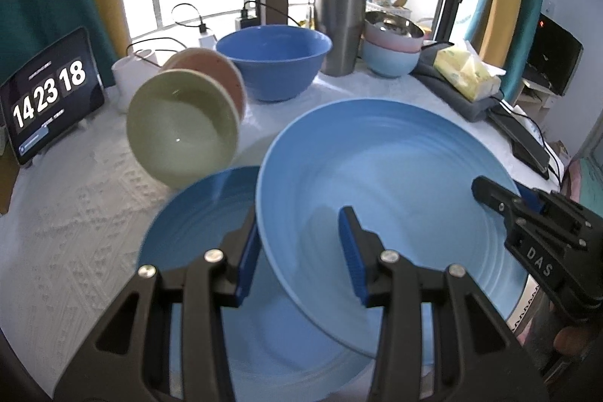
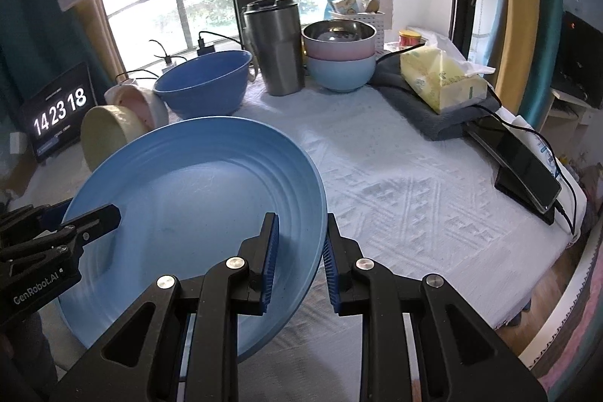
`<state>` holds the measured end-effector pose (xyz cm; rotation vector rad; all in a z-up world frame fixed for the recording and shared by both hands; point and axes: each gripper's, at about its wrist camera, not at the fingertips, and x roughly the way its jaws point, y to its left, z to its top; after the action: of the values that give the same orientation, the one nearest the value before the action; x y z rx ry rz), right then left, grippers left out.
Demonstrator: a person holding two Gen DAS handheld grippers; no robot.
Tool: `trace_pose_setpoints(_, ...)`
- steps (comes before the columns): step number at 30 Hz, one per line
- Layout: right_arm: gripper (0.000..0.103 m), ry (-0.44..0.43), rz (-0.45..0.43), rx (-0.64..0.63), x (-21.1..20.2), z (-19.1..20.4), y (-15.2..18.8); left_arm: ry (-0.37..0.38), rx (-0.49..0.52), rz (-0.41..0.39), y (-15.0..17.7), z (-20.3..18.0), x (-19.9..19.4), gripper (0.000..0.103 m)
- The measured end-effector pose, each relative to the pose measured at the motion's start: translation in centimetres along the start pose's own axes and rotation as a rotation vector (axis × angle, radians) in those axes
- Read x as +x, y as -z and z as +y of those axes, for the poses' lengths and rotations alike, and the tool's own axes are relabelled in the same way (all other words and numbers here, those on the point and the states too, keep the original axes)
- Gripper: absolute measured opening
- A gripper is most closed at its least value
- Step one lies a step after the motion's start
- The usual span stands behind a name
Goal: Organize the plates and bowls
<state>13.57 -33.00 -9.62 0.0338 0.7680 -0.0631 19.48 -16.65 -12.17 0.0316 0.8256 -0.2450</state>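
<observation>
Nearest to you, your left gripper is spread wide, and the rim of the light blue plate passes between its fingers without a firm pinch; the pads do not look pressed on it. Your right gripper straddles the opposite rim of the same plate, its pads close to the edge, but I cannot tell if they really squeeze. The plate is lifted and tilted, and lies at 12 o'clock from both claws. Under it, toward 7 o'clock in the left view, a darker blue plate rests on the white tablecloth. I judge the tilted plate should go down flat onto this one. Farther, at 10 o'clock, the green bowl and pink bowl stand on edge, then the big blue bowl.
</observation>
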Motion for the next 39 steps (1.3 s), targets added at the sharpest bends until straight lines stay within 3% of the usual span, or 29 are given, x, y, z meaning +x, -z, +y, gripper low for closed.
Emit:
trace_pose_setpoints(17, 0.025, -0.04, 0.026, -0.069, -0.2, 4.9, 1.4, -0.04, -0.061, 0.0, 3.2, 4.6, -1.6, 0.042)
trace_pose_setpoints(39, 0.025, -0.088, 0.102, -0.132, 2.4, 9.3, 2.3, -0.138, -0.073, 0.036, 5.2, 8.5, -0.3, 0.043)
